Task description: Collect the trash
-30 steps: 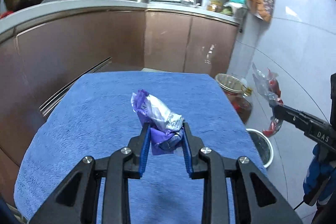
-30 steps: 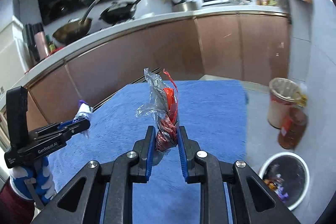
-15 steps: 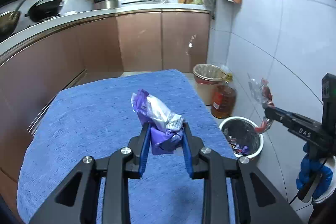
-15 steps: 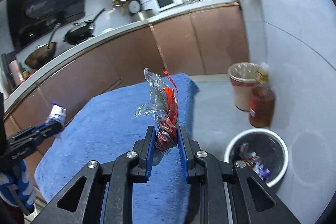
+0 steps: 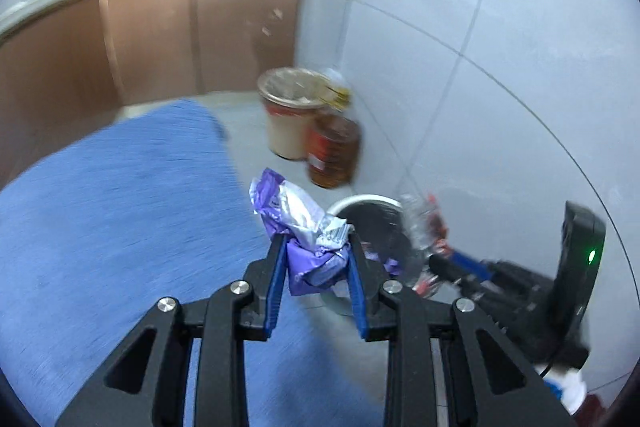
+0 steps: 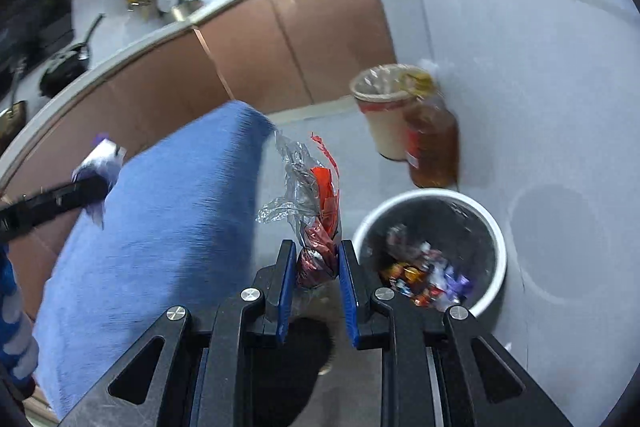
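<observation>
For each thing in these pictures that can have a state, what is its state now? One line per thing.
left gripper: shut on the purple wrapper.
right gripper: shut on the red and clear wrapper.
white bin: open, wrappers inside.
lined bin: open, upright on the floor.
amber bottle: upright beside the lined bin.

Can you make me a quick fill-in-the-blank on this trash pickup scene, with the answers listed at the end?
1. The left claw is shut on a crumpled wrapper whose main colour is ____.
2. The right claw is shut on a clear and ____ wrapper.
3. The white-rimmed bin on the floor already holds ____.
4. The cloth covering the table is ____.

Missing words: purple; red; wrappers; blue
</observation>
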### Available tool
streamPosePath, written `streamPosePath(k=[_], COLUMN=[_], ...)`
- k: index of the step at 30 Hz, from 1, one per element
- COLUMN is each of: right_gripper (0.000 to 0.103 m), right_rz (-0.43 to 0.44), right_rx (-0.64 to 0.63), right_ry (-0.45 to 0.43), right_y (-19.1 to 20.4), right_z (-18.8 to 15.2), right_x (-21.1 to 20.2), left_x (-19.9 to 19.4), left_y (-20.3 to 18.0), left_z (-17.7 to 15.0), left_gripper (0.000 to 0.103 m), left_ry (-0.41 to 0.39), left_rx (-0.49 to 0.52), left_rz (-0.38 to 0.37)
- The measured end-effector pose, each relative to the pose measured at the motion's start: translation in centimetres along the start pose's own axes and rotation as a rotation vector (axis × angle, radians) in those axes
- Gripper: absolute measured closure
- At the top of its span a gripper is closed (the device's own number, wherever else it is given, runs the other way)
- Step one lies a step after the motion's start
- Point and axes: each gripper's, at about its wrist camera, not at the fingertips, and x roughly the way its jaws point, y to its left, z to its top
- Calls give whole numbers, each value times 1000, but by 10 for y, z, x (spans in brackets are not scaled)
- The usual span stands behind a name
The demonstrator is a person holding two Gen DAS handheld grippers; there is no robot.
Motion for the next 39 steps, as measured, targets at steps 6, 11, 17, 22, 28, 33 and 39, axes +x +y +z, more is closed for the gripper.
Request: streamPosePath(k=[6,11,17,22,28,33,39], right_gripper=[83,82,79,68,56,48,31], right_rz=[-113,-190,-243,-269,-266,-253,-229], right_rx=[46,77,98,128,132,85,-54], right_ry=[41,79,108,118,92,30,-80], right_y=[-37,-66,-94,-104,-96,-67,-1], right_z=[1,-1,-7,-9,-5,13,29], right_x=[36,61,79,83,69,46,-4], left_x=[101,154,178,181,150,96,25], left_y=[-30,-51,-55,-54,-47,-36,-10], left_z=[29,37,38,38,42,39,24], left_gripper=[76,75,63,59,59,57,54], left_ry=[147,219,224,222,159,44,-79], left_rx=[-36,-60,-82,-106,-102,-65,-61], left_rz=[-164,-242,-256,-257,-236,-132,16])
